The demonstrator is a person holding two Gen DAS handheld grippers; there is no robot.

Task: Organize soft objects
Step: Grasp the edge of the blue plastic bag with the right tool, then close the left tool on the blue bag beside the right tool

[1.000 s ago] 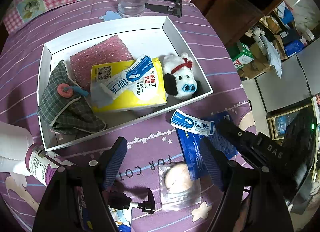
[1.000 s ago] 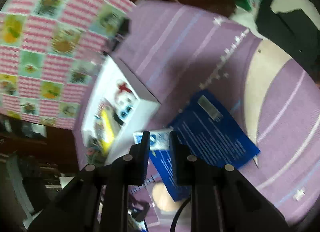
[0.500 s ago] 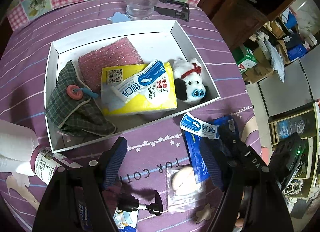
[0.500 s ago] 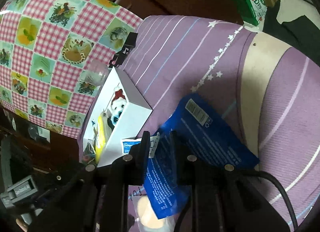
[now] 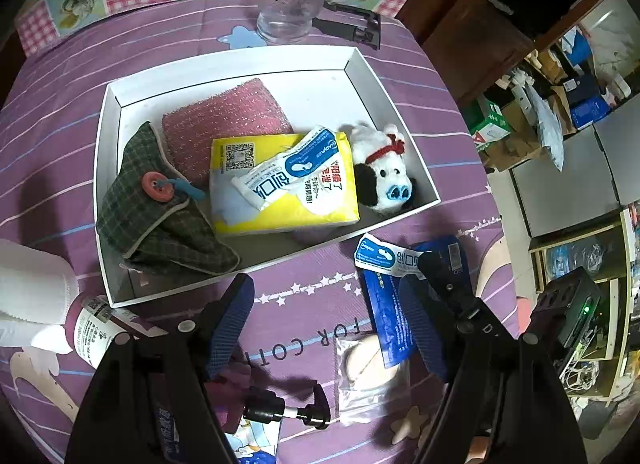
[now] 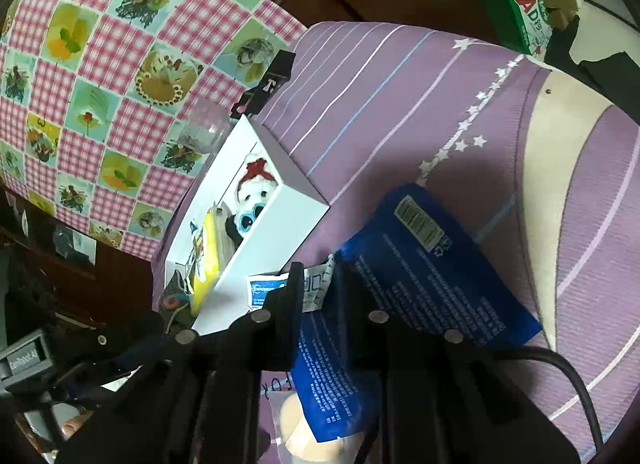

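Note:
A white box (image 5: 108, 168) on the purple cloth holds a plaid pouch (image 5: 160, 220), a pink sponge (image 5: 224, 120), a yellow tissue pack (image 5: 280, 184) with a white-blue plaster packet on it, and a plush cow (image 5: 384, 172). My right gripper (image 6: 320, 276) is shut on a second white-blue plaster packet (image 5: 384, 258), just in front of the box's near right corner, over a blue pouch (image 6: 420, 264). My left gripper (image 5: 326, 308) is open and empty, above the cloth in front of the box.
A bagged beige puff (image 5: 368, 360) lies by the blue pouch. A pump bottle (image 5: 280, 412) and a white-capped bottle (image 5: 36, 296) lie at the near left. A glass (image 5: 288, 4) and a black clip (image 5: 352, 24) stand behind the box. The table edge is at right.
My left gripper has pulled back and up, so the box shows lower and more centred. My right gripper, holding the packet, has steadied near the box corner.

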